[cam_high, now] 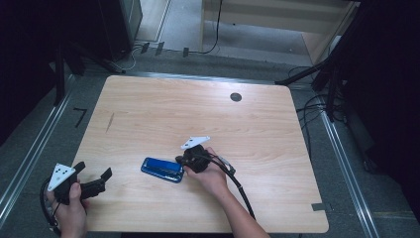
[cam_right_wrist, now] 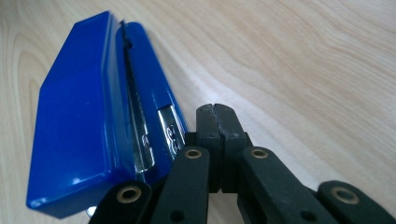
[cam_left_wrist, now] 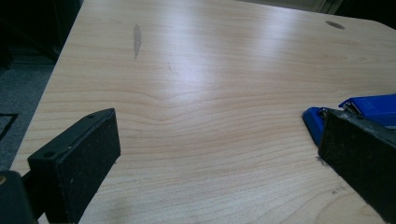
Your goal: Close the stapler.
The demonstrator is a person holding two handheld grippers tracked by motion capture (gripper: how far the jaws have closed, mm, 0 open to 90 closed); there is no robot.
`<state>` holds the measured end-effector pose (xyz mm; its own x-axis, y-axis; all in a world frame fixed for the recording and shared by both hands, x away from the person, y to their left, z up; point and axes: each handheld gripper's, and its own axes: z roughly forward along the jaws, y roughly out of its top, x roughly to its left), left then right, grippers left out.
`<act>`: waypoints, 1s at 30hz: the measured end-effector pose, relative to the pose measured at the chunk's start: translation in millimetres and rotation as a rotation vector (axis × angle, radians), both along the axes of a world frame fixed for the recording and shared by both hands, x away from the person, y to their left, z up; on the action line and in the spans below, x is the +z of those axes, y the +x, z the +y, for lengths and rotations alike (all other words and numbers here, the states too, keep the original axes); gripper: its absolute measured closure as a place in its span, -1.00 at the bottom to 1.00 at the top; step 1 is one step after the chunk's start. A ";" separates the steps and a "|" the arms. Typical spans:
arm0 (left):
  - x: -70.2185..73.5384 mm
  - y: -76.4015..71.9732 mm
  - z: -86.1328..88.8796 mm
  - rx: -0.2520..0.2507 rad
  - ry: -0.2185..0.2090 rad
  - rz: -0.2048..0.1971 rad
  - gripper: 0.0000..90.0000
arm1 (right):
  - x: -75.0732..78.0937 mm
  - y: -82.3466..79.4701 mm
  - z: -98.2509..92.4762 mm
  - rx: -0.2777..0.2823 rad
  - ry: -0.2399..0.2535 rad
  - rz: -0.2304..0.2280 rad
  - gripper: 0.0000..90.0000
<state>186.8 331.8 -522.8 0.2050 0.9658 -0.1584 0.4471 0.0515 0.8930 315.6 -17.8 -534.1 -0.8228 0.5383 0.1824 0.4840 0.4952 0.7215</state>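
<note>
We see a blue stapler (cam_high: 162, 169) lying flat on the wooden table (cam_high: 198, 114), at about six o'clock from the table's centre, near the front edge. Its long axis runs roughly from nine to three o'clock in the high view. We note a glossy, slab-like body (cam_right_wrist: 74, 121) with rounded corners. A seam along one side exposes the silver metal magazine (cam_right_wrist: 168, 128). In the left gripper view, we find the stapler's end (cam_left_wrist: 369, 105) at three o'clock.
</note>
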 end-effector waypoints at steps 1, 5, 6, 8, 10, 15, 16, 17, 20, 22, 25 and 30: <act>0.0 0.0 0.0 0.000 0.000 0.000 -1.00 | 0.0 0.0 0.0 0.000 0.000 0.000 1.00; -0.1 -0.1 0.0 0.001 -0.007 -0.003 -1.00 | 2.9 -7.4 -0.2 -0.006 -0.016 -0.034 1.00; -0.1 -0.1 0.1 0.001 -0.009 -0.004 -1.00 | 6.2 -9.5 -3.2 -0.025 0.001 -0.067 0.80; 0.0 0.0 0.0 0.000 -0.003 -0.001 -1.00 | 11.7 -10.4 -7.7 -0.041 0.031 -0.086 0.69; 0.0 -0.1 -0.4 -0.001 -0.001 0.000 -1.00 | 18.7 -10.4 -12.2 -0.071 0.062 -0.102 0.60; 0.0 -0.1 -0.2 0.000 -0.001 -0.001 -1.00 | 37.1 -11.1 -23.0 -0.099 0.167 -0.111 0.44; 0.2 -0.2 -0.2 -0.002 0.001 0.003 -1.00 | 41.1 -12.7 -24.3 -0.095 0.188 -0.112 0.39; 0.2 -0.2 -0.2 -0.002 0.001 0.003 -1.00 | 41.1 -12.7 -24.3 -0.095 0.188 -0.112 0.39; 0.0 0.0 -0.5 -0.002 0.002 0.001 -1.00 | 47.2 -17.9 -24.0 -0.070 0.215 -0.125 0.25; 0.0 0.0 -0.5 -0.001 0.002 0.001 -1.00 | 49.4 -22.8 -21.4 -0.044 0.222 -0.132 0.18; 0.0 -0.1 -0.8 0.001 0.004 0.000 -1.00 | 49.8 -28.6 -15.8 -0.002 0.220 -0.131 0.11; 0.0 -0.2 -0.9 0.002 0.003 -0.001 -1.00 | 43.1 -37.4 0.1 0.069 0.183 -0.128 0.06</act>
